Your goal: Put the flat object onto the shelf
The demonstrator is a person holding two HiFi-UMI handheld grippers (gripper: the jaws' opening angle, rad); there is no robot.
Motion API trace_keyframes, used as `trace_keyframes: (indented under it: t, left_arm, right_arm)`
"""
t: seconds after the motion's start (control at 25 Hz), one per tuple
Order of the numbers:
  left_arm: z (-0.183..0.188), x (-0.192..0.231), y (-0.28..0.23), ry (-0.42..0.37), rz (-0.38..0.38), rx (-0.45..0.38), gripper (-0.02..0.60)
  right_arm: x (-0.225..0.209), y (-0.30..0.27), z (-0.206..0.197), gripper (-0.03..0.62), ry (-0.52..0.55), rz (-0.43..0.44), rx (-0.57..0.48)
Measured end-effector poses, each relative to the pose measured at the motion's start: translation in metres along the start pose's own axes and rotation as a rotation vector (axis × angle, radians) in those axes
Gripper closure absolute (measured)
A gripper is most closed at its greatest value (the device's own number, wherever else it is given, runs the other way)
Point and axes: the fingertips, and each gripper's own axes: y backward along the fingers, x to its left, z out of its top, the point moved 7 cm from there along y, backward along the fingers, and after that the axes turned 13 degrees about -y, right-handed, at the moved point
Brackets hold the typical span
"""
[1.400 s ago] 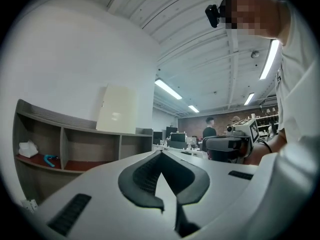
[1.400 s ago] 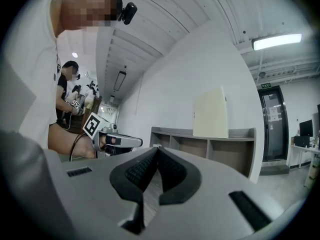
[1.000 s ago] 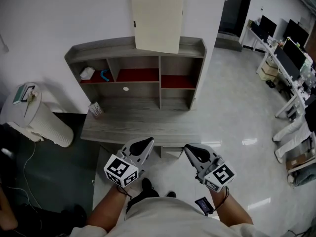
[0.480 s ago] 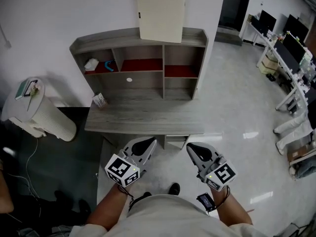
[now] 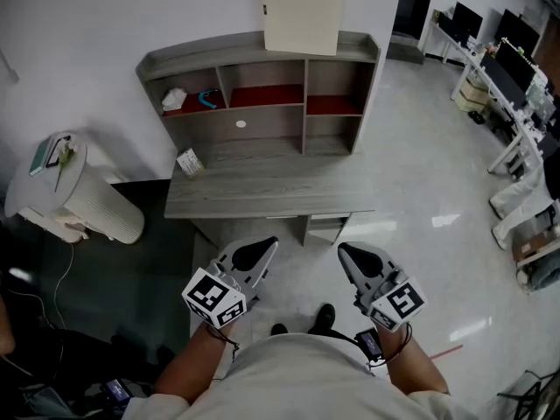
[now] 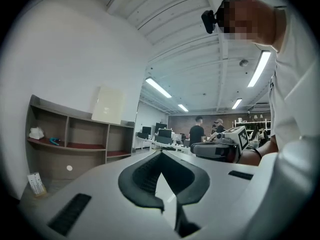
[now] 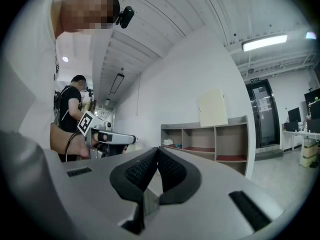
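The flat object [image 5: 302, 11] is a plain, pale cream rectangular panel with a small dark mark on its left edge. It stands upright on the top ledge of the shelf [image 5: 192, 52], right of the middle, against the white wall [image 5: 87, 16]. The shelf is grey wood with open compartments, some red-floored, at the back of the desk [image 5: 262, 199].

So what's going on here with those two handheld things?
A person stands facing a grey desk with a shelf unit, holding the left gripper and the right gripper low. Both are shut and empty and touch nothing. A flat cream board already stands on top of the shelf unit, against the wall.
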Motion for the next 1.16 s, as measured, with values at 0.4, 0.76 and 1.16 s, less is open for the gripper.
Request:
trace_keyframes:
  t: [0.4, 0.76, 1.16]
  left_arm:
    - [-0.017, 0.006, 0.059, 0.006, -0.037, -0.004, 0.567]
    - [-0.018, 0.015, 0.078, -0.001, -0.045, -0.026, 0.567]
    - [-0.020, 0.025, 0.083, 0.006, -0.043, -0.032, 0.567]
  right_arm:
    - [0.059, -0.014, -0.018, 0.574, -0.017, -0.038, -0.023]
    - [0.076, -0.025, -0.020, 0.574, -0.006, -0.051, -0.019]
    - [0.080, -0.035, -0.019, 0.574, 0.000, -0.050, -0.013]
